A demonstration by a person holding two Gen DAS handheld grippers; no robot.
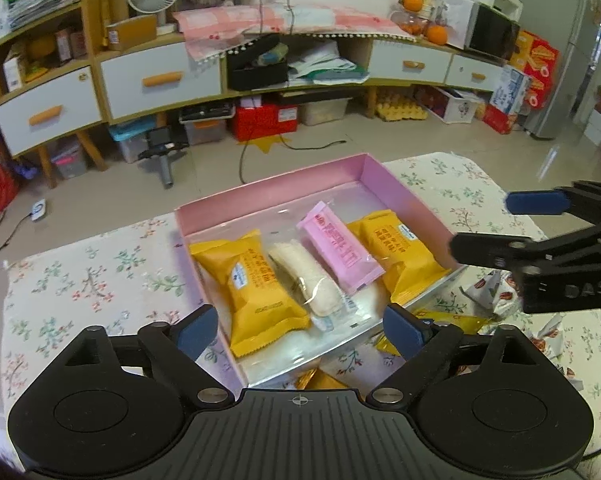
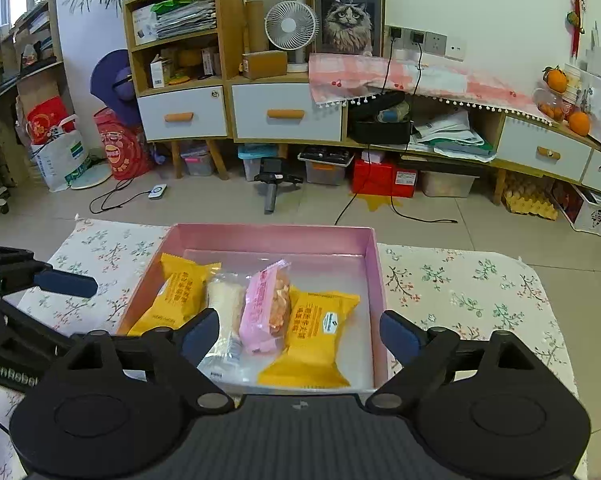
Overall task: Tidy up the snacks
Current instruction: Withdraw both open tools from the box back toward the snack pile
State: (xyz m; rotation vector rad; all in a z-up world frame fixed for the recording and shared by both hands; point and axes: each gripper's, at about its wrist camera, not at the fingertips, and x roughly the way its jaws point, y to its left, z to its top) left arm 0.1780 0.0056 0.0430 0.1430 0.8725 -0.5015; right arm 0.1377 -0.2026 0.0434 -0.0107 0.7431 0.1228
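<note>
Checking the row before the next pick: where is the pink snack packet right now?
In both wrist views the pink snack packet lies inside the pink box, third in the row, between the white clear-wrapped snack and the right-hand yellow packet.

The left gripper and right gripper are matte black plastic with ribbed bases, round pivot housings, silver screws and dark blue finger pads; white lettering, partly cut off, perhaps reads "GenRobot".
</note>
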